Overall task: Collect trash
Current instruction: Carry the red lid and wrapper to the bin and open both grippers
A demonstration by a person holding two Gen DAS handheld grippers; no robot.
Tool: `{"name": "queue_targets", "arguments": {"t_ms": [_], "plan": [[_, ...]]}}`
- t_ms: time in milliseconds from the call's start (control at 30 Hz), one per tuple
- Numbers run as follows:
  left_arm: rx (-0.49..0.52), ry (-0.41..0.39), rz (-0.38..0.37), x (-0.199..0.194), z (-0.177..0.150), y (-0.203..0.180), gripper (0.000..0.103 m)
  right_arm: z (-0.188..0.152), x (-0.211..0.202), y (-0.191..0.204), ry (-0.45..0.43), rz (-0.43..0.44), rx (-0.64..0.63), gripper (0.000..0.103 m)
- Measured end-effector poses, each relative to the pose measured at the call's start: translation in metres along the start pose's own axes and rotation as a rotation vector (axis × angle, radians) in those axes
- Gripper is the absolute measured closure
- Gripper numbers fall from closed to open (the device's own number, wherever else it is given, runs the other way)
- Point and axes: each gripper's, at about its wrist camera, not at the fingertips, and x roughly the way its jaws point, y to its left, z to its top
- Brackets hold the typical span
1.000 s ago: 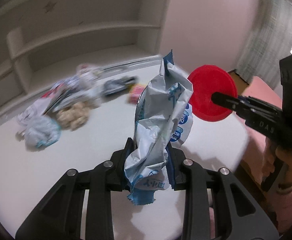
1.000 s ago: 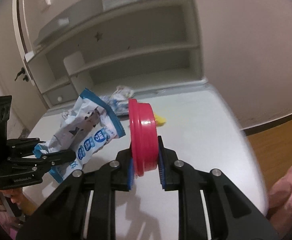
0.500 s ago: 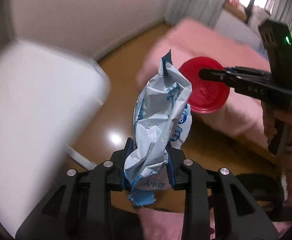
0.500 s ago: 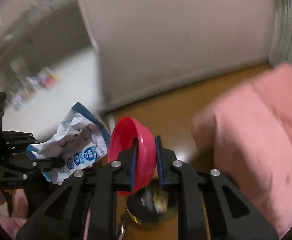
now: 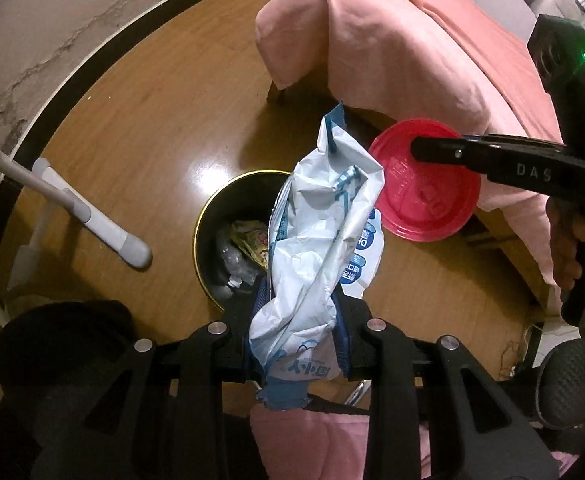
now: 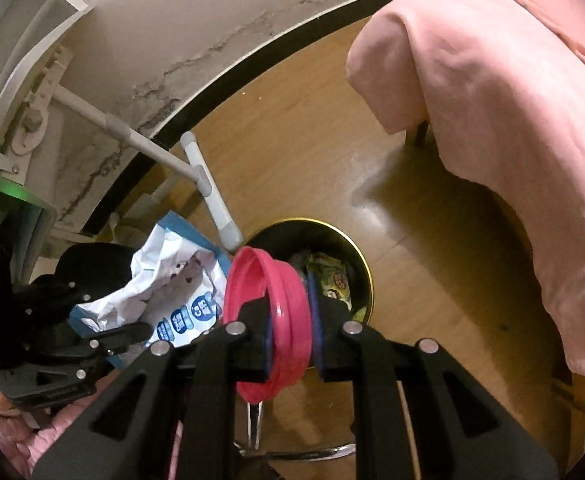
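My left gripper (image 5: 297, 312) is shut on a crumpled white and blue snack bag (image 5: 324, 216) and holds it above a black trash bin with a gold rim (image 5: 208, 216) on the wooden floor. The bin holds some wrappers. My right gripper (image 6: 290, 312) is shut on a red plastic lid (image 6: 268, 292), held edge-on above the same bin (image 6: 366, 276). In the left wrist view the lid (image 5: 428, 200) sits just right of the bag. In the right wrist view the bag (image 6: 172, 280) and the left gripper (image 6: 104, 336) are at the left.
A bed with a pink cover (image 5: 412, 40) stands right of the bin and shows in the right wrist view (image 6: 512, 100). A white table leg (image 5: 92, 220) rests on the floor left of the bin. A dark baseboard and wall (image 6: 252, 20) run behind.
Both grippers swung away from the white table and tilted down. They now point at the floor over the trash bin, still holding the bag and the lid.
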Motion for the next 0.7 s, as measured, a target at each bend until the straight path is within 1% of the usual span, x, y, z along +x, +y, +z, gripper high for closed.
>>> {"name": "queue_targets", "arguments": {"t_ms": [133,167,233,267,300,333,367,400,433,467,567,633,667,700], "plan": [[0.005,0.008,-0.002,0.004,0.0,0.0,0.073,-0.001,0.005,-0.006,0.011,0.004,0.013,0.088],[0.006,0.009,0.002,0.003,-0.001,-0.002,0.07,0.001,0.007,-0.004,0.015,0.006,0.014,0.088],[-0.007,-0.002,-0.005,0.003,0.0,-0.001,0.053,0.0,0.013,-0.006,0.03,0.002,0.021,0.087],[-0.024,-0.013,-0.02,0.002,0.0,0.0,0.02,0.001,0.016,-0.005,0.035,-0.004,0.021,0.084],[-0.039,-0.028,-0.03,0.002,0.003,0.0,0.006,0.001,0.019,-0.003,0.045,-0.019,0.02,0.068],[-0.04,-0.037,-0.046,0.0,0.003,-0.001,0.006,0.003,0.021,-0.002,0.047,-0.039,0.016,0.035],[-0.035,-0.035,-0.059,0.0,0.003,-0.003,0.006,0.004,0.021,-0.002,0.04,-0.059,0.013,0.023],[-0.021,-0.033,-0.057,0.001,0.003,-0.005,0.006,0.003,0.019,-0.001,0.015,-0.067,0.006,0.019],[-0.004,-0.041,-0.041,0.001,0.003,-0.008,0.006,0.003,0.019,0.0,0.008,-0.06,0.005,0.019],[0.011,-0.051,-0.026,-0.001,0.002,-0.01,0.006,0.004,0.019,-0.001,0.011,-0.033,0.019,0.019],[0.07,-0.1,0.03,-0.012,0.0,-0.018,0.006,0.005,0.02,-0.007,0.005,0.012,0.065,0.018],[0.121,-0.15,0.055,-0.029,-0.004,-0.023,0.006,0.006,0.017,-0.007,-0.015,-0.022,0.069,0.018],[0.146,-0.172,0.048,-0.041,-0.007,-0.025,0.006,0.007,0.014,-0.006,-0.032,-0.064,0.054,0.018],[0.149,-0.187,0.044,-0.05,-0.008,-0.024,0.006,0.008,0.009,-0.004,-0.062,-0.131,0.026,0.017]]}}
